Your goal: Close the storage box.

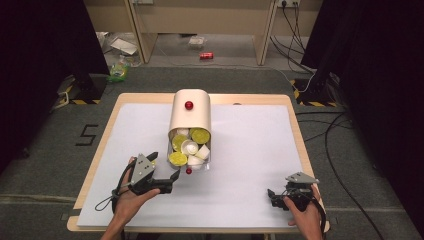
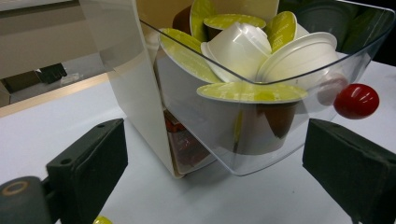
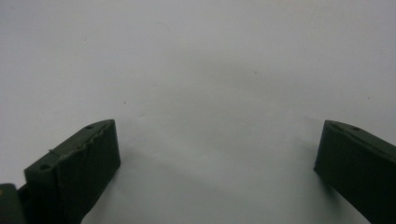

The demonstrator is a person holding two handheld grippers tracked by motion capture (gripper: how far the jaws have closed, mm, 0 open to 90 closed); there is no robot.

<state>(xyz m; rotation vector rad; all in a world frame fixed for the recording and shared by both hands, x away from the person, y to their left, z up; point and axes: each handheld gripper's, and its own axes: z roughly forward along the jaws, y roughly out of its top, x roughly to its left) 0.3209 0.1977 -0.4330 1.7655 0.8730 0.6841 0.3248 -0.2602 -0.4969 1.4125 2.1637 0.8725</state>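
High view: capsule dispenser (image 1: pixel 190 117) stands mid-surface, w/ its clear drawer (image 1: pixel 190 150) pulled out toward the person and full of coffee capsules (image 1: pixel 189 146), green-lidded and white. Red knob (image 1: pixel 189 171) sits on the drawer's near face. Left hand-held gripper (image 1: pixel 176 175) is just beside the drawer's near-left corner, jaws spread, nothing in them, tips pointing right toward the knob. Right hand-held gripper (image 1: pixel 270 194) rests well apart at the near-right of the white surface (image 1: pixel 250 150), so left is clearly the nearer one. Drawer's long axis runs away from the person, back into the housing.

Left gripper view: jaws stand wide apart and empty; drawer (image 2: pixel 261 135) fills the gap ahead, near but not touching. Red knob (image 2: pixel 356 101) lies up and to the right, just above the right jaw, not between the jaws. My read: gripper needs to shift toward that side to centre on the knob before closing.

Right gripper view: jaws open, empty, bare surface (image 3: pixel 201 70) ahead.
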